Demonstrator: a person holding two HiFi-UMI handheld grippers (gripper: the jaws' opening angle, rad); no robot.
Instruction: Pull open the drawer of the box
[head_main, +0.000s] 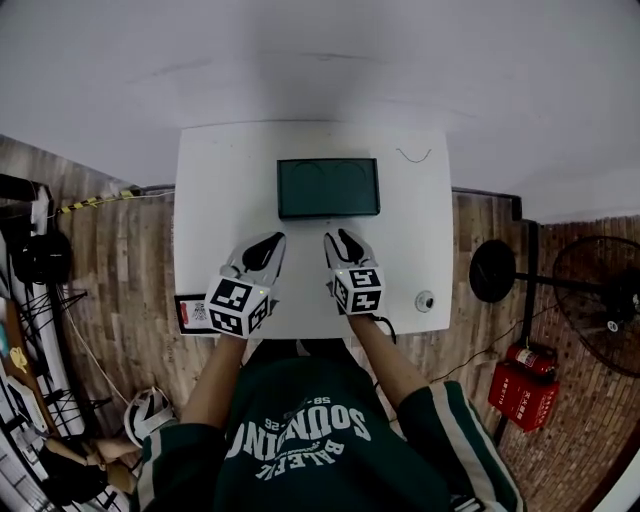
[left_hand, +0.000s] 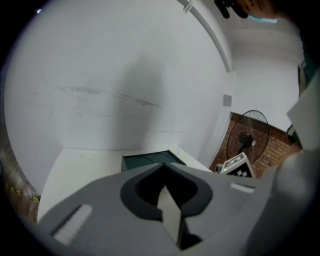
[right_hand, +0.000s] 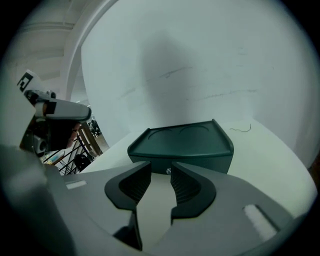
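Note:
A dark green box (head_main: 328, 188) with two round recesses in its lid stands on the white table (head_main: 215, 200), near the far middle. Its drawer front faces me and looks closed. In the right gripper view the box (right_hand: 182, 142) lies just ahead, and a small round knob (right_hand: 168, 171) shows on its front between the jaws. My right gripper (right_hand: 160, 170) is open, a short way from the knob, with nothing between its pads. My left gripper (left_hand: 164, 167) is shut and empty, hovering left of the box (left_hand: 147, 160). In the head view both the left gripper (head_main: 262, 250) and the right gripper (head_main: 340, 245) sit just in front of the box.
A small round object (head_main: 425, 300) lies near the table's front right corner, and a thin squiggle of wire (head_main: 413, 155) at the back right. A dark card (head_main: 190, 312) juts at the front left edge. A floor fan (head_main: 600, 290) and a red extinguisher (head_main: 525, 385) stand to the right.

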